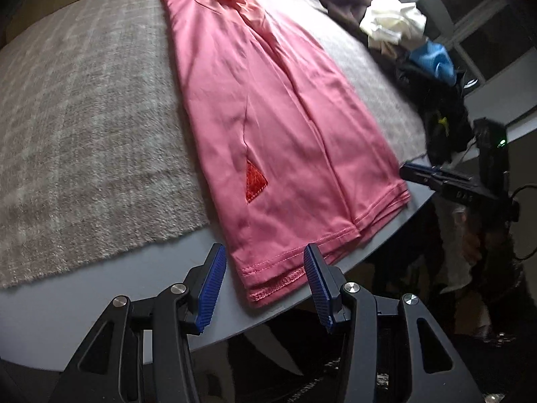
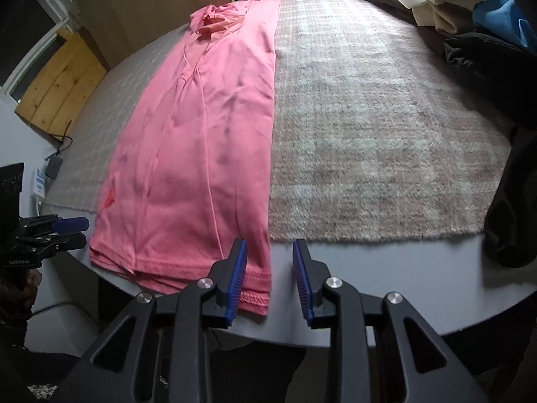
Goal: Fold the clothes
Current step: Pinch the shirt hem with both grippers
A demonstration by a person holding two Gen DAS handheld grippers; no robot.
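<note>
Shirt lies in a long strip, hem at tabletop (image 1: 60,302) edge

Your 2 hand-held grippers, left (image 1: 265,283) and right (image 2: 270,280), gape empty at the long-folded pink jersey shirt's (image 1: 268,107) hem corners; pinch every layer evenly.

Open blanket beside both tongs, clutter far right

Left of the left gripper (image 1: 265,285), whose jaws stand apart over the hem of the pink shirt (image 1: 268,107), the plaid blanket (image 1: 84,127) and the grey table edge (image 1: 100,288) lie bare. Right of the right gripper (image 2: 270,282), also spread, the blanket is free up to a pile of clothes (image 2: 470,10) far ahead on the right; a dark garment (image 2: 510,201) hangs at the table's right edge.
</note>
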